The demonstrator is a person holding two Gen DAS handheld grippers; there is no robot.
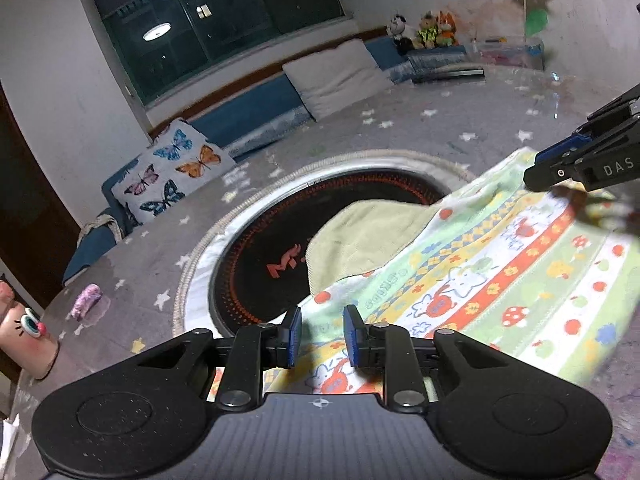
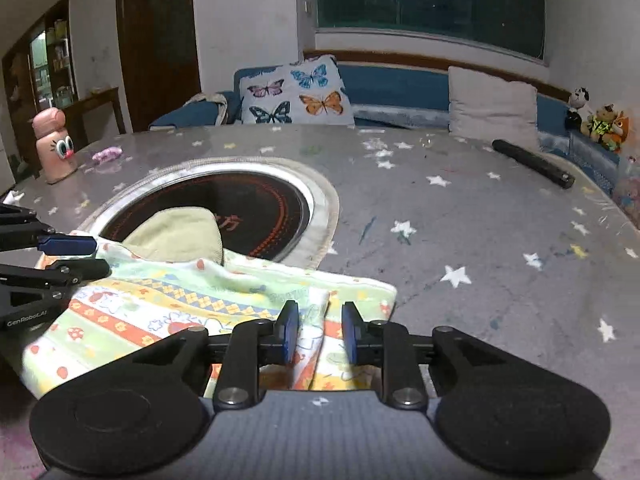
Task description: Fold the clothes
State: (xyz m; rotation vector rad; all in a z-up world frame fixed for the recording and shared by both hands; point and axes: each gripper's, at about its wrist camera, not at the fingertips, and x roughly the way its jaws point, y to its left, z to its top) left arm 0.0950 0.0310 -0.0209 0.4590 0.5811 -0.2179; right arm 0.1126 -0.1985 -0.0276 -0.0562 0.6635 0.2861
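A small patterned garment point(image 1: 500, 272) with mushrooms, flowers and stripes lies flat on the table, its plain green inner part point(image 1: 360, 236) reaching over the round black cooktop. My left gripper point(image 1: 320, 336) is open, its blue pads just above the garment's near left edge. My right gripper point(image 2: 318, 332) is open over the garment's point(image 2: 192, 300) right folded edge. Each gripper shows in the other's view: the right one point(image 1: 560, 160) at the garment's far corner, the left one point(image 2: 76, 254) at its left side. Nothing is held.
A round black induction cooktop point(image 2: 260, 216) is set in the grey star-patterned table point(image 2: 460, 240). A pink cartoon bottle point(image 2: 56, 148), a small purple wad point(image 2: 106, 155) and a black tube point(image 2: 532, 163) lie on it. A blue sofa with cushions point(image 2: 296, 92) and plush toys point(image 2: 600, 124) stand behind.
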